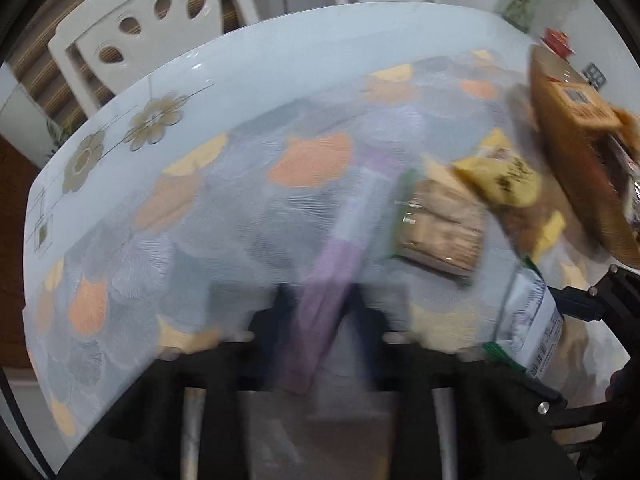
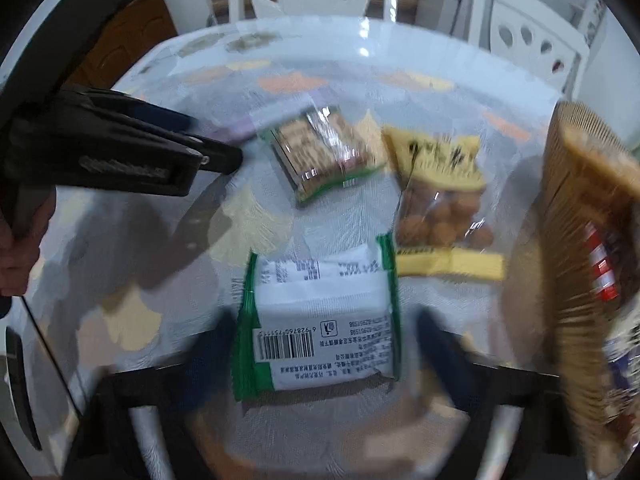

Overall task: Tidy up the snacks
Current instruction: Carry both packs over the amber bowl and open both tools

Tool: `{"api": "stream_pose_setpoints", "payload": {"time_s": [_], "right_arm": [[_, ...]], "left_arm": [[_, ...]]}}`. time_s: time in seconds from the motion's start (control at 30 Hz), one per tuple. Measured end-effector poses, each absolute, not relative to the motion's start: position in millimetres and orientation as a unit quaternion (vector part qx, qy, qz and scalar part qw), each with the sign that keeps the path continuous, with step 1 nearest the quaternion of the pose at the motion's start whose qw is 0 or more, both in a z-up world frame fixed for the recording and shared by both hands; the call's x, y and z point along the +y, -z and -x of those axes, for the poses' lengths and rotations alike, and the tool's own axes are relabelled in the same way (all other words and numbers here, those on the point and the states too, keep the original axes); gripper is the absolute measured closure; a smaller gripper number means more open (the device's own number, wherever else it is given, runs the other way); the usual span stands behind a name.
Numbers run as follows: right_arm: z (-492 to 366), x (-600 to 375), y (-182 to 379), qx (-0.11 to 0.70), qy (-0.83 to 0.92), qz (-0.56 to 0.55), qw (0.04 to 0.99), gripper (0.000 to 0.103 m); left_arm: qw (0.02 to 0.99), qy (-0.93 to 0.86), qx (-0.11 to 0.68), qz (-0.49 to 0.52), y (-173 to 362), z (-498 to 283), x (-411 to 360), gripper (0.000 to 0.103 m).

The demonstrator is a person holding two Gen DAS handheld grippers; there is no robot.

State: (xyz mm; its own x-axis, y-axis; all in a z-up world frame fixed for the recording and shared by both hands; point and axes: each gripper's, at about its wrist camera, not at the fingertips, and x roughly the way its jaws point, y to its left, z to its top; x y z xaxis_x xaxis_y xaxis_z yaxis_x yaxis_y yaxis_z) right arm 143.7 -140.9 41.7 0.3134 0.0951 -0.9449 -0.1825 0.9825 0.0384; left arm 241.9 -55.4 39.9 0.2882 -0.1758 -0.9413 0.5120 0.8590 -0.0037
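Snacks are mid-pickup beside the woven basket (image 2: 568, 240): the left gripper (image 1: 324, 320) pinches a purple packet (image 1: 332, 256), while the right gripper (image 2: 320, 344) straddles a green-edged white packet (image 2: 320, 312) (contact unclear). Next, both likely go basketward.

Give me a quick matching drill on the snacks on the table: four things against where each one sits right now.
Things:
1. purple packet
2. green-edged white packet
3. yellow nut bag
4. wicker basket

Places:
A. far right, on the table
B. in the left gripper
C. lying beside the basket
D. between the right gripper fingers

Pairs: 1-B, 2-D, 3-C, 4-A
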Motion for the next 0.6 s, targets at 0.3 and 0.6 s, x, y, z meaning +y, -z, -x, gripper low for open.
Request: {"api": "stream_pose_setpoints", "payload": {"time_s": [0.3, 0.6], "right_arm": [[-121.9, -168.9, -70.2, 0.573, -0.121, -0.074, 0.807, 0.049], [-119.8, -207.0, -162.8, 0.496, -0.113, -0.095, 0.855, 0.049]], "left_arm": [[0.817, 0.173, 0.550, 0.011, -72.1, -213.1, -13.3, 0.088], [0.853, 0.181, 0.488, 0.024, -153.7, -224.0, -28.0, 0.088]]}}
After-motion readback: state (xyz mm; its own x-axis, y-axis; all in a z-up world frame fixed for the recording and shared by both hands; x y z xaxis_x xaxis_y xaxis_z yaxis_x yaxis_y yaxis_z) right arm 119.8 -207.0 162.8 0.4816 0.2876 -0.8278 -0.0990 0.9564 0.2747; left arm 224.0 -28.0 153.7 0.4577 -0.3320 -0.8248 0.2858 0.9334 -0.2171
